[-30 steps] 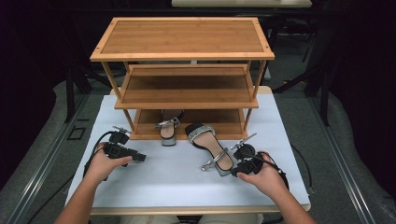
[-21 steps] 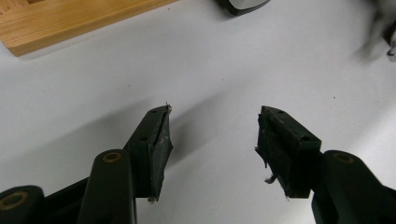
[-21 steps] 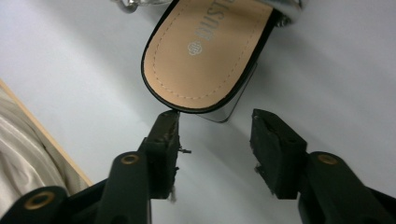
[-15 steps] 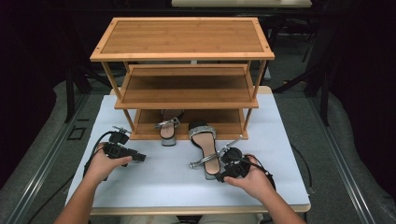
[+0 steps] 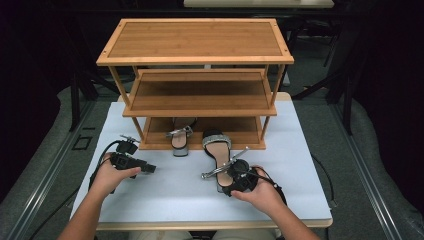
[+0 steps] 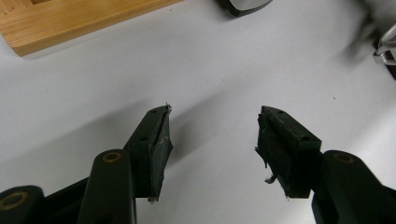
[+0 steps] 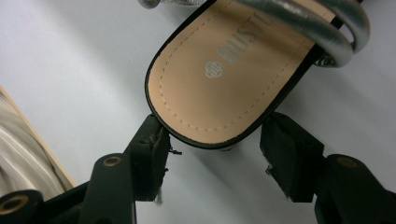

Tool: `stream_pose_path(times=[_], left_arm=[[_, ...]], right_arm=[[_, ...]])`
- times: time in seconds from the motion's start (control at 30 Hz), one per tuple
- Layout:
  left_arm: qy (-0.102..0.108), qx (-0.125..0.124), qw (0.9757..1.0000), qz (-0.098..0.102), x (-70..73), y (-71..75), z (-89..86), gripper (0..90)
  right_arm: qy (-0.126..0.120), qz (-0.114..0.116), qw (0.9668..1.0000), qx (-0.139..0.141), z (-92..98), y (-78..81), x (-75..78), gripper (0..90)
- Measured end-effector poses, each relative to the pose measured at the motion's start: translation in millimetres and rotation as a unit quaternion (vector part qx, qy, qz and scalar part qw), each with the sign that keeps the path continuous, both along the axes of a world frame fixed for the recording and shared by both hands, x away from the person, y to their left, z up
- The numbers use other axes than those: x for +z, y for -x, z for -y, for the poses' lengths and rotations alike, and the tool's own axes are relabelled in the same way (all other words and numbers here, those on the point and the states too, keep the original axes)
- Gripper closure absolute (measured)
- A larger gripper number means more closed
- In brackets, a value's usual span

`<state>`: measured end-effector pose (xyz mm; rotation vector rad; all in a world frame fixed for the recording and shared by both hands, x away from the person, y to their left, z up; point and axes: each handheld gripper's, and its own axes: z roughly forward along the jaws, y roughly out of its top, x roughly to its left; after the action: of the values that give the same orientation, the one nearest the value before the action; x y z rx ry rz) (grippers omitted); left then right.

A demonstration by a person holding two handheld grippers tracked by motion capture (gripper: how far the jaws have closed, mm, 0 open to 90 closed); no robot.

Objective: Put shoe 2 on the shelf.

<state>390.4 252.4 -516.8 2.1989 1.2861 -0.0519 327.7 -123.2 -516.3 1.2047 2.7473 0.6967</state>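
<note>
Black-edged, tan-lined sandal (image 7: 219, 79) with silver straps lies between the just-opening jaws of the right hand-held gripper (image 7: 212, 149).

Overhead light lit my white table (image 5: 165, 200) brightly; the room around stayed dark, and soft shadows fell beneath my jaws.

In the high view the person's right hand (image 5: 260, 192) covers the heel end of the near sandal (image 5: 218, 155), so the right gripper's (image 5: 239, 176) jaw tips cannot be made out there. The far sandal (image 5: 180, 140) is tucked partly under the shoe rack's (image 5: 195, 42) middle shelf, hiding its front. In the right gripper view the near sandal runs off the top edge, its insole lettering cut short. In the left gripper view only a dark sliver of a sandal (image 6: 243, 4) shows at the top edge
</note>
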Motion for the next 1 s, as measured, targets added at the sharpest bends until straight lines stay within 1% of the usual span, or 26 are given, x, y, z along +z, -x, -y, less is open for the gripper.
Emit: stream_pose_path(times=[0.07, 0.1, 0.13, 0.17, 0.2, 0.23, 0.33, 0.43, 0.47, 0.5, 0.53, 0.57, 0.6, 0.63, 0.67, 0.77, 0.83, 0.87, 1.0], left_arm=[[0.0, 0.0, 1.0, 0.0, 0.3, 0.1, 0.1, 44.1], [0.001, -0.001, 1.0, 0.0, 0.6, 0.1, 0.0, 44.1], [0.001, 0.0, 1.0, 0.001, 0.6, 0.1, 0.0, 44.2], [0.001, 0.0, 1.0, 0.0, 0.7, 0.2, -0.1, 44.2], [0.002, 0.0, 1.0, 0.0, 0.7, 0.2, -0.2, 44.1], [0.001, 0.0, 1.0, 0.0, 0.8, 0.1, -0.3, 44.1], [0.001, 0.001, 1.0, 0.001, 0.5, 0.0, -0.4, 44.2], [0.001, 0.001, 1.0, -0.001, -0.4, -0.6, -0.3, 44.2], [0.0, 0.001, 1.0, -0.002, -0.8, -0.8, -0.2, 44.2], [0.0, 0.001, 1.0, -0.003, -1.1, -0.7, 0.0, 44.1], [-0.001, -0.002, 1.0, -0.004, -1.2, -0.9, -0.1, 44.2], [-0.001, -0.002, 1.0, -0.004, -1.2, -0.9, -0.1, 44.1], [0.0, -0.001, 1.0, -0.004, -1.2, -0.9, -0.1, 44.2], [0.002, 0.001, 1.0, -0.003, -1.2, -0.9, -0.1, 44.1], [0.002, 0.001, 1.0, -0.002, -1.2, -1.0, -0.3, 44.2], [0.003, 0.003, 1.0, -0.002, -1.5, -1.2, -0.9, 44.2], [0.002, 0.001, 1.0, -0.002, -1.8, -1.4, -1.2, 44.1], [0.002, 0.001, 1.0, -0.002, -1.9, -1.5, -1.1, 44.1], [0.002, 0.001, 1.0, -0.005, -2.5, -2.5, -0.9, 44.2]], right_arm=[[-0.02, -0.002, 0.9997, -0.016, 1.0, -4.2, 7.4, 42.6], [-0.02, -0.002, 0.9997, -0.016, 1.0, -4.2, 7.4, 42.6], [-0.026, 0.002, 0.9992, -0.03, 1.0, -8.1, 12.9, 43.5], [-0.026, 0.002, 0.9992, -0.03, 1.0, -8.1, 12.9, 43.5], [-0.037, 0.006, 0.9988, -0.033, 1.0, -13.6, 15.8, 44.7], [-0.037, 0.006, 0.9988, -0.033, 1.0, -13.6, 15.8, 44.7], [-0.034, 0.016, 0.9983, -0.045, 0.1, -22.6, 18.8, 45.5], [-0.053, 0.014, 0.9968, -0.059, -1.4, -32.7, 21.8, 45.7], [-0.052, 0.013, 0.9967, -0.061, -3.4, -36.4, 21.3, 46.1], [-0.045, 0.012, 0.9968, -0.065, -6.2, -39.3, 20.2, 46.3], [-0.038, 0.02, 0.9969, -0.066, -9.4, -42.6, 17.6, 46.8], [-0.027, 0.026, 0.9966, -0.074, -13.0, -45.9, 14.7, 46.9], [-0.023, 0.028, 0.9966, -0.074, -14.2, -48.1, 13.2, 46.9], [-0.024, 0.033, 0.9964, -0.075, -15.7, -51.0, 12.0, 46.9], [-0.03, 0.031, 0.9959, -0.08, -17.4, -53.3, 11.9, 46.9], [-0.04, 0.037, 0.9946, -0.088, -19.3, -61.0, 14.8, 47.4], [-0.037, 0.042, 0.9947, -0.086, -20.4, -65.0, 15.7, 47.5], [-0.034, 0.045, 0.9944, -0.089, -20.9, -67.1, 15.9, 47.6], [-0.039, 0.045, 0.9939, -0.092, -20.4, -75.3, 13.8, 49.2]])
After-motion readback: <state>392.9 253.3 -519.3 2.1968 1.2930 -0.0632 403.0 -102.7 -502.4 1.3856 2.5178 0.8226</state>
